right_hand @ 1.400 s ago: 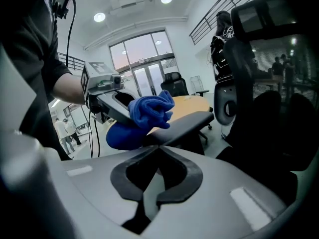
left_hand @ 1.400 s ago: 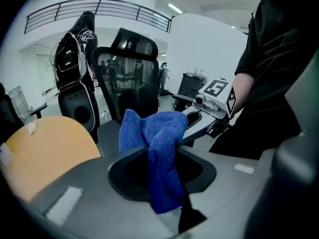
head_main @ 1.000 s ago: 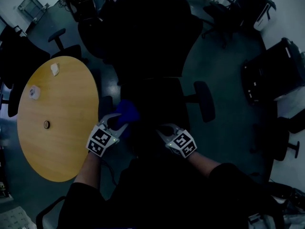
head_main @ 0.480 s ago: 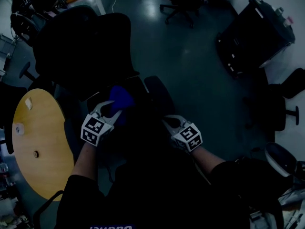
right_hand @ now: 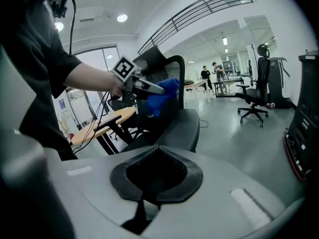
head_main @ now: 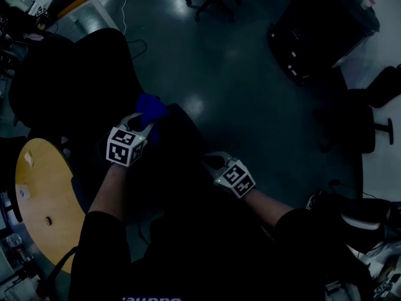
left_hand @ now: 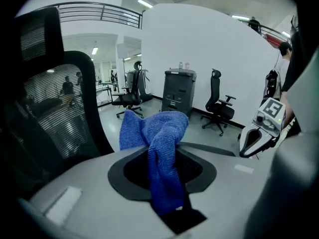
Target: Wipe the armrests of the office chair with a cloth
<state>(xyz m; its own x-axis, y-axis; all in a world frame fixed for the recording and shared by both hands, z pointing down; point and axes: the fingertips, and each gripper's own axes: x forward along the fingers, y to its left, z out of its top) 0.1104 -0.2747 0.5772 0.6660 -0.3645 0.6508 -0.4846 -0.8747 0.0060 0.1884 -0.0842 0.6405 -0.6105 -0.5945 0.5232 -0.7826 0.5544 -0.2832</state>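
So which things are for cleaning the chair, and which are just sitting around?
For the job: blue cloth, left tool gripping it, chair armrest.
Just sitting around: round table, black cabinet, spare chair, empty right tool.

- Cloth (left_hand: pixel 160 148): blue knit/terry-type fabric, coarse looped texture, matt.
- Right gripper (right_hand: pixel 157 156): shell is smooth matt grey plastic; inner pads dark, prob. rubbery.
- Office chair backrest (left_hand: pixel 55 98): black see-through mesh, w/ smooth black plastic frame.
- Armrest (right_hand: pixel 185 126): dark pad, smooth, slight sheen.
- Round table (head_main: pixel 37 193): wood-look top, satin.
- Floor (head_main: pixel 238 74): dark, glossy, w/ light reflections.
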